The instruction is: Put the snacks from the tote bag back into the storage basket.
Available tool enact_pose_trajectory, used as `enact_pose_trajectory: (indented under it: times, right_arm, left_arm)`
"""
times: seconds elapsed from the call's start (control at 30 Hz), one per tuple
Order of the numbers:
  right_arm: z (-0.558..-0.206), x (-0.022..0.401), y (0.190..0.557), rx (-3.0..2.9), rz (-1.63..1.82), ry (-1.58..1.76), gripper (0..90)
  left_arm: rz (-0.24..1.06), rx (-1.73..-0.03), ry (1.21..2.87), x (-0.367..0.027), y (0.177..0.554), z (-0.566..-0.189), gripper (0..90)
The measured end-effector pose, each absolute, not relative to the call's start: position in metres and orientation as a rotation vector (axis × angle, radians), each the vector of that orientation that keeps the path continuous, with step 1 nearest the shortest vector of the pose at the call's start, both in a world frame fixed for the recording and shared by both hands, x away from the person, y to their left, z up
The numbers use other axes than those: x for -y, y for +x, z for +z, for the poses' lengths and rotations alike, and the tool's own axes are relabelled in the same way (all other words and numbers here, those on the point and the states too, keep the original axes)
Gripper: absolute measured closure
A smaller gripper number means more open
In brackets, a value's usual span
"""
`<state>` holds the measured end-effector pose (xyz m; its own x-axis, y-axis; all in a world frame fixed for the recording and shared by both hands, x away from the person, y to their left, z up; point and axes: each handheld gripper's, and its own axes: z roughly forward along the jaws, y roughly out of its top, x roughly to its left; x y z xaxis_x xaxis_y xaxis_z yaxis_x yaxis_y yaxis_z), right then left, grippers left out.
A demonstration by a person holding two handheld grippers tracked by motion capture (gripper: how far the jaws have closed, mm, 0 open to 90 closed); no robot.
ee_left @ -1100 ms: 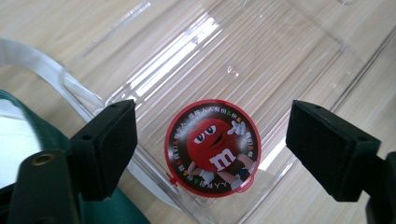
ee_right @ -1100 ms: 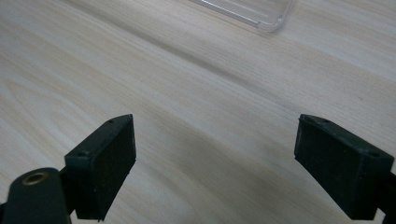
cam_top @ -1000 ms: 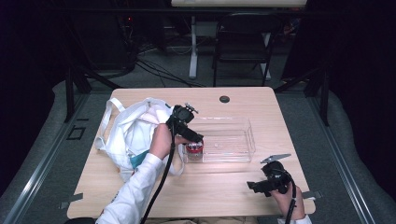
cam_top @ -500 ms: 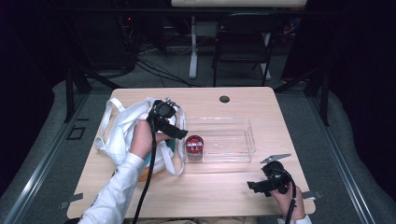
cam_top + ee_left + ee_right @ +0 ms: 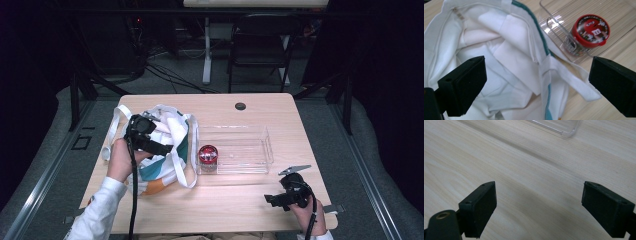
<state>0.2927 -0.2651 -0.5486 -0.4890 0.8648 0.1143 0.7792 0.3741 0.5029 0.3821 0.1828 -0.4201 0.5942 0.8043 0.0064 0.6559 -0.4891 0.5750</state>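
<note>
Red-lidded jar (image 5: 208, 155) upright inside clear tray (image 5: 260, 150), printed lid.

Dim lab or studio, wooden table (image 5: 250, 200), floor cables (image 5: 170, 75), folding chair (image 5: 260, 47)

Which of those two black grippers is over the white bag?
The left gripper, jaws open above the white bag. The right gripper is over bare table.

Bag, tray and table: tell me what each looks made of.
Bag: soft white cloth, matte, going by its folds, stitched seams and teal trim. Tray: clear, glossy, probably hard plastic; the wood shows through it. Table: pale wood grain, smooth, whether solid or laminate is unclear.
</note>
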Motion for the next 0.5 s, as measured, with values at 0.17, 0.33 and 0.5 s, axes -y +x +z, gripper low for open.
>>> enact_pose_trajectory:
  times: [0.17,0.33,0.5]
  right_arm:
    - [-0.549,0.265,0.293,-2.462,0.752,1.485,12.3]
    - [-0.549,0.264,0.293,-2.466,0.745,1.479,12.3]
    - [-0.549,0.264,0.293,-2.467,0.754,1.469,12.3]
  left_arm:
    - [0.382,-1.197,2.285,-0.202,0.371,-0.435,1.4]
    - [0.361,-1.205,2.273,-0.222,0.360,-0.450,0.4]
    - [0.365,-1.225,2.264,-0.233,0.352,-0.461,0.4]
